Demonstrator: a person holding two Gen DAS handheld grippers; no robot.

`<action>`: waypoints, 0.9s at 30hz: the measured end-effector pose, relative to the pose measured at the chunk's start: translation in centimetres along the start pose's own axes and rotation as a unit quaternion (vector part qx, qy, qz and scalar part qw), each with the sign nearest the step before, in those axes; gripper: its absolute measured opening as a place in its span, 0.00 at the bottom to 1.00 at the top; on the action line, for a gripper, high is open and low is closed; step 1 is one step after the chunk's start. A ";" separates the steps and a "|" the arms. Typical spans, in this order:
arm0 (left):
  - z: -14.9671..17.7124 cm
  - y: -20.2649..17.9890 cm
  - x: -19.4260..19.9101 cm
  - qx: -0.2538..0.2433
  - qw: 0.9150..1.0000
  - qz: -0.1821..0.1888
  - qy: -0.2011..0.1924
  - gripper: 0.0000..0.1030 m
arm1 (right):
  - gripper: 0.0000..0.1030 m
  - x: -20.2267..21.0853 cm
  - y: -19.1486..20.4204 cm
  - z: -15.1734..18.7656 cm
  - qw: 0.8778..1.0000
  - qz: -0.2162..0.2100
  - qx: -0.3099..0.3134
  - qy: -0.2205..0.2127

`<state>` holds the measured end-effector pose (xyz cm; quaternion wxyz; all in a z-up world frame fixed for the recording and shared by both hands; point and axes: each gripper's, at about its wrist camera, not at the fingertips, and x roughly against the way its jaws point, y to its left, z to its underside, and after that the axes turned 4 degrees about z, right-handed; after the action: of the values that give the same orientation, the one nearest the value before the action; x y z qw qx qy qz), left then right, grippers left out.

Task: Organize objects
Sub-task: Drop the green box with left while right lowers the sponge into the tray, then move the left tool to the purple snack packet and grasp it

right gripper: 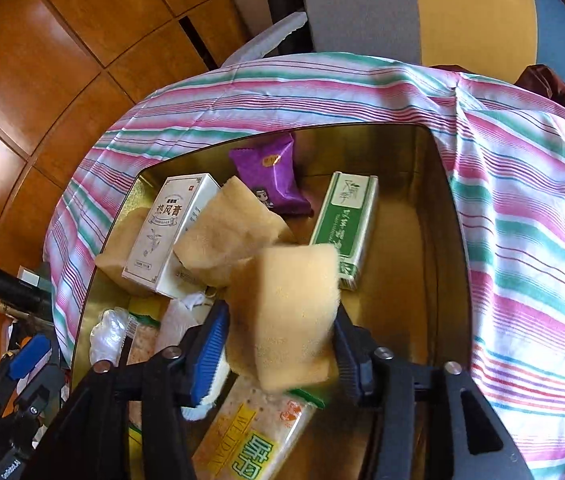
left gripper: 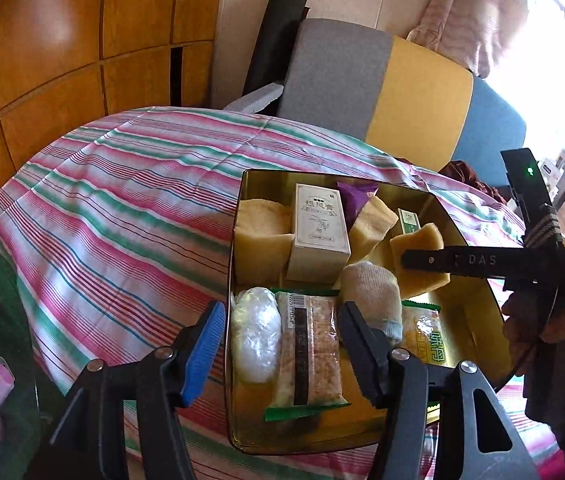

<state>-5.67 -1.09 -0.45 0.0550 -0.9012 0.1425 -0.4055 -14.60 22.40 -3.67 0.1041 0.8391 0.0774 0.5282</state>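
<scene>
My right hand-held gripper [right gripper: 280,344] is closed on one yellow sponge block [right gripper: 296,316], which sits between the two pads just above the gold tin [right gripper: 448,240]; its blurred edges leave me unable to tell how firmly it is held. My left hand-held gripper [left gripper: 282,344] stands wide with nothing between its fingers, hovering over the near end of the same tin. That tin rests on a bed covered by a striped sheet [left gripper: 122,208]. Nearest in the tin I count two cracker packets: one with a dark band [left gripper: 308,356] on the left, one with yellow lettering [right gripper: 250,440] on the right. Just left of the banded packet lies one crumpled clear plastic bag [left gripper: 256,336], and just beyond it one rolled beige cloth [left gripper: 370,292]. Farther in I count two more sponge pieces, one at the far left [left gripper: 260,236] and one in the middle [right gripper: 222,236], making three with the one I hold. Between those two stands one white box [left gripper: 318,232], upright. To the right lies one green box [right gripper: 346,220], flat. At the far wall lies one purple snack packet [right gripper: 272,176].
</scene>
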 end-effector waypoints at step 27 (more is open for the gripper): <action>-0.1 -4.7 1.9 -0.064 0.998 0.004 -0.018 0.62 | 0.73 12.2 -7.6 5.8 0.991 0.085 -0.035 -0.093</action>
<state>-3.59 2.83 1.99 0.0017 -0.9094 0.1707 -0.3791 -4.29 32.12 2.55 0.0953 0.8838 -0.0225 0.4575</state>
